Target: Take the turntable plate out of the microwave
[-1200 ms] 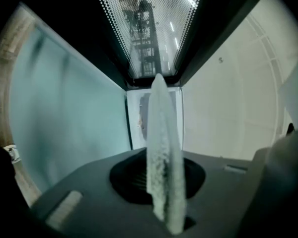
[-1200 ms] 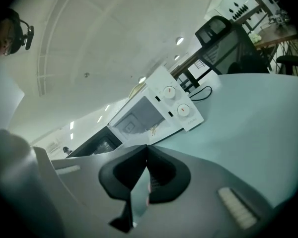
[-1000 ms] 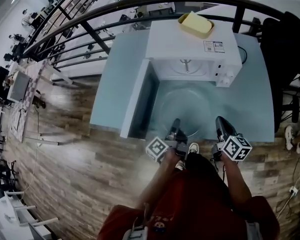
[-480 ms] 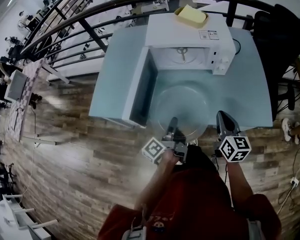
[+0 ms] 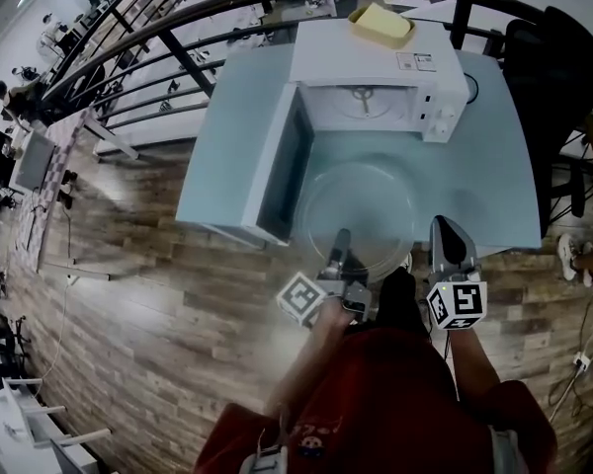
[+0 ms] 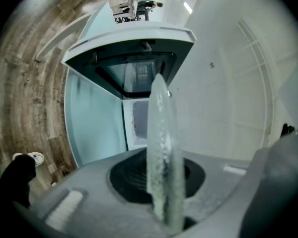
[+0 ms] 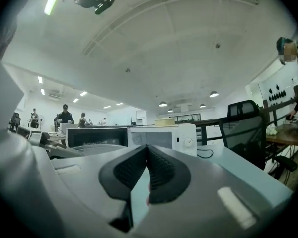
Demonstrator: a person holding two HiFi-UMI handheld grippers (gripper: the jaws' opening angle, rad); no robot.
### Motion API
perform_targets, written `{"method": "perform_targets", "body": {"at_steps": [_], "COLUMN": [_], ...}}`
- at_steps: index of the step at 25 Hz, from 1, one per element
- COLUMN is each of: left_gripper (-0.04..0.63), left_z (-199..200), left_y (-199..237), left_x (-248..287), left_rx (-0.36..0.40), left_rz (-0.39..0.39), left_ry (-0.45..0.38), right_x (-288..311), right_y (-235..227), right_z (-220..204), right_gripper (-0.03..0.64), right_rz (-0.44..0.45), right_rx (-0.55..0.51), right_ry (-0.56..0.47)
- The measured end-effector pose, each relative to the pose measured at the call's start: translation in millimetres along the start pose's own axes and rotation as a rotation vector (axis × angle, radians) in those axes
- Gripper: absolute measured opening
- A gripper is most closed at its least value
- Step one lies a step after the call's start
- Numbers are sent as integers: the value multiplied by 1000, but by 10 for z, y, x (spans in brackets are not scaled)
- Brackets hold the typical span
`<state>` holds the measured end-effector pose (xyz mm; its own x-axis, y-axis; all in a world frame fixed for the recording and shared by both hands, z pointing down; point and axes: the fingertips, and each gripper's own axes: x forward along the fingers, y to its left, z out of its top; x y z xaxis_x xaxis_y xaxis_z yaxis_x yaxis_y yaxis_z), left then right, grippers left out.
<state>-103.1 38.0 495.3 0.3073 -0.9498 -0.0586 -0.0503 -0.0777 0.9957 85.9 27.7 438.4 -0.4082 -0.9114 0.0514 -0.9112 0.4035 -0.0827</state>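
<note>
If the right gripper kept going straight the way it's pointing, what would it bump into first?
Probably the white microwave, on its knob side. The right gripper, shut and empty, points level above the table toward it, with nothing else showing in between, though depth is hard to judge.

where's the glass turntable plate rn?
Head view, centre: the clear round glass turntable plate is outside the white microwave, in front of it over the pale blue table, near rim clamped in the left gripper.

L gripper (image 5: 340,243) points level w/ jaws clamped on plate (image 5: 361,200) rim, R gripper (image 5: 447,233) just beside it, also level, jaws shut & empty.
</note>
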Motion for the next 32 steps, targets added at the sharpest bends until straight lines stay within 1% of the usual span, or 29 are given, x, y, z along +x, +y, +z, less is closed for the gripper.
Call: {"method": "perform_targets", "body": {"at_steps": [5, 10, 12, 17, 25, 32], "left_gripper": [25, 25, 25, 25, 25, 25], "left_z": [69, 95, 112, 135, 154, 166], "left_y": [-42, -71, -75, -82, -102, -139], "left_x": [60, 116, 116, 98, 90, 90], "left_rx": [9, 3, -2, 15, 11, 15], "left_rz": [-7, -13, -16, -18, -19, -29], "left_ry": [-24, -33, -36, -25, -26, -20], "right_x": [108, 183, 202, 210, 206, 199], "right_y": [-5, 22, 48, 118, 155, 131], "right_z": [48, 40, 48, 40, 18, 41], "right_gripper": [0, 0, 0, 0, 0, 0], "right_rz": [26, 37, 40, 48, 46, 26], "right_rx": [-25, 9, 11, 1, -2, -2], "right_ry": [-22, -12, -16, -25, -16, -22]}}
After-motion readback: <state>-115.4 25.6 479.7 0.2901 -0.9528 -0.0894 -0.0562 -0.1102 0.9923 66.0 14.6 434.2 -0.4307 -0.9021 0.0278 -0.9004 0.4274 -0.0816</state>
